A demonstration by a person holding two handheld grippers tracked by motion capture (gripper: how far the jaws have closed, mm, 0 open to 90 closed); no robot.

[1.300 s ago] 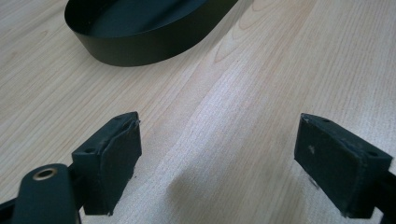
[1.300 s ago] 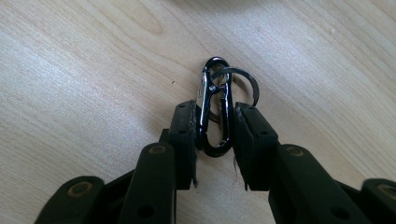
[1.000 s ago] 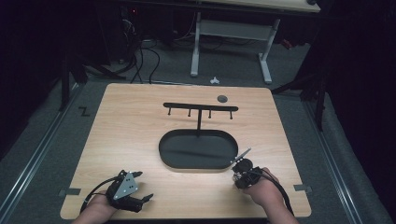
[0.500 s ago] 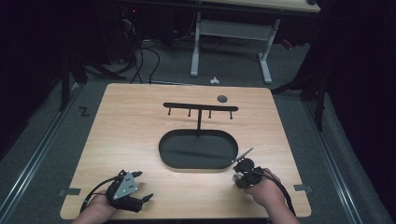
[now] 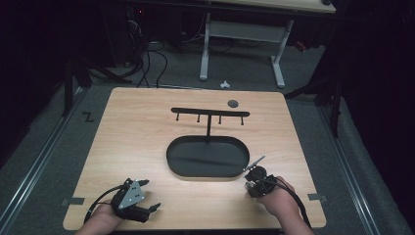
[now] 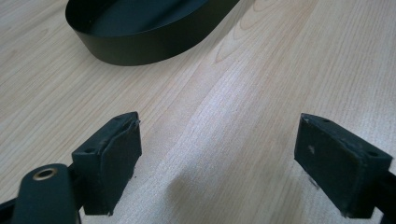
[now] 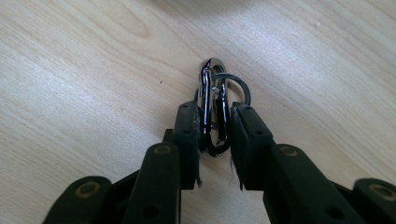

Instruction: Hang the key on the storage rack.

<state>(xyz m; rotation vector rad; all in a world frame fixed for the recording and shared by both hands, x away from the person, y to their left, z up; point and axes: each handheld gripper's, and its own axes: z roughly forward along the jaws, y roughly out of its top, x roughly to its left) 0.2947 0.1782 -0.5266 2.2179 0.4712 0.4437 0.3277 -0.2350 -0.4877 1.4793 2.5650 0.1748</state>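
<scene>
A shiny metal snap hook with a dark ring (image 7: 212, 93) stands on edge on the wooden tabletop, and my right gripper (image 7: 215, 114) is shut on it, one pad on each side. In the high view the right gripper (image 5: 254, 177) sits at the near right, just off the right end of the black oval tray (image 5: 171, 152). My left gripper (image 5: 149, 195) rests at the near left, open, with bare wood between its pads (image 6: 114, 154). A black rack with several hooks (image 5: 209, 113) stands behind the tray.
A small dark disc (image 5: 233, 103) lies near the table's far edge. The tray's wall (image 6: 140, 46) rises ahead of the left gripper. Cables trail from both grippers toward the near edge. Another table's legs (image 5: 205, 49) stand on the floor beyond.
</scene>
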